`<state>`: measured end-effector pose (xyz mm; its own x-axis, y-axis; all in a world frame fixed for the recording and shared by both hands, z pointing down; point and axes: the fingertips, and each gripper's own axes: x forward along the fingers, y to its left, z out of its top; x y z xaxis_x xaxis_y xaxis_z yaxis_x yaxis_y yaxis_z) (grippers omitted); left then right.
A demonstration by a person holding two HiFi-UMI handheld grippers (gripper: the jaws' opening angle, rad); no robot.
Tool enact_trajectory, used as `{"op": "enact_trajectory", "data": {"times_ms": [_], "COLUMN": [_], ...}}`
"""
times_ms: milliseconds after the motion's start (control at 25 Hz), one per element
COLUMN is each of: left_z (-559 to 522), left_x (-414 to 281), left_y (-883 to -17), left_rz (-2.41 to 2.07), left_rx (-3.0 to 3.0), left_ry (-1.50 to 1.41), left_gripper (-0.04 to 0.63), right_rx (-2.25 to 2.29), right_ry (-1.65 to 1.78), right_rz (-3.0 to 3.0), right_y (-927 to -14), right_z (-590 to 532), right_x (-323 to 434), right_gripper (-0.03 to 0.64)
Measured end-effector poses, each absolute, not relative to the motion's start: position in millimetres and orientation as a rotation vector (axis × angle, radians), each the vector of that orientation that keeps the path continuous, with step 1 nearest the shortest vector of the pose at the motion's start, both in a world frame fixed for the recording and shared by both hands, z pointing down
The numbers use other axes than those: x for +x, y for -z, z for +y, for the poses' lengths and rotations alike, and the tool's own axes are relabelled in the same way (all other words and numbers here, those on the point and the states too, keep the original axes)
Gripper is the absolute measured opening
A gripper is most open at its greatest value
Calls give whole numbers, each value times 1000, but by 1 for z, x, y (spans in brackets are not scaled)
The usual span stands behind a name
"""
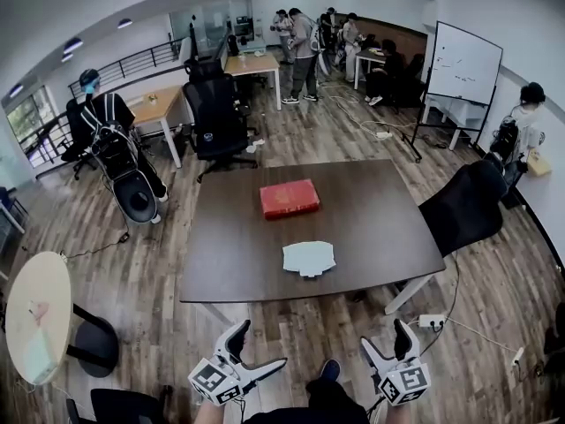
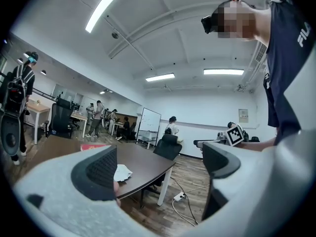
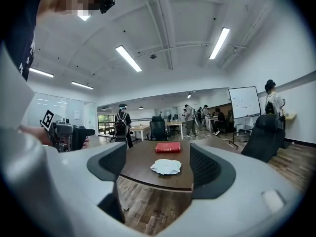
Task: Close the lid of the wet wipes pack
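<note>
I hold both hand-held grippers short of the bench (image 1: 380, 210), out over the wooden floor, and neither touches anything. The left hand-held gripper (image 1: 260, 344) has its jaws standing apart with only air between them. The right hand-held gripper (image 1: 386, 336) is the same: jaws spread, nothing in them.

Two things lie on the bench, well apart from my grippers. Near the front edge is a pale crinkled packet (image 1: 309, 258), and beyond it, toward the middle, a red flat pack (image 1: 290, 198). I take the pale one for the wet wipes pack, because a small tab sticks out on the side facing me and that may be the open lid. From here I can't make out a lid for certain on either.

If that is right, I expect a light, soft thing. The film body should give under the pads, feel a bit slick, and slide on the smooth top if pushed from one side. The lid would be the one stiff part, a thin flap on a hinge.

I would steady the packet gently with one gripper on its far end, well clear of the opening. With the other I would press the flap down flat on its free edge rather than pinch it.
</note>
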<state>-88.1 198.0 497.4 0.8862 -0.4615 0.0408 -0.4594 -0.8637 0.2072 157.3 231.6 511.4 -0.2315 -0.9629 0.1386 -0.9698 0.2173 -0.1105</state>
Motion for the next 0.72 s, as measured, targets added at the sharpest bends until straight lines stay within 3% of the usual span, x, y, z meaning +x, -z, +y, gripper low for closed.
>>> {"op": "enact_trajectory", "data": {"times_ms": [240,720], "left_z": [138,73], "left_x": [-36,2], "left_y": [-482,-469], "left_rz": [-784,-940], "left_rx": [2843,2802], "left_ry": [10,-7], "left_gripper": [531,531], "right_rx": [1819,1622], "right_ry": [-304,-264], "right_rz": [-2488,-2600], "right_y": [-508,-492], "right_z": [165,74], "right_x": [199,226], "right_gripper": [411,408]}}
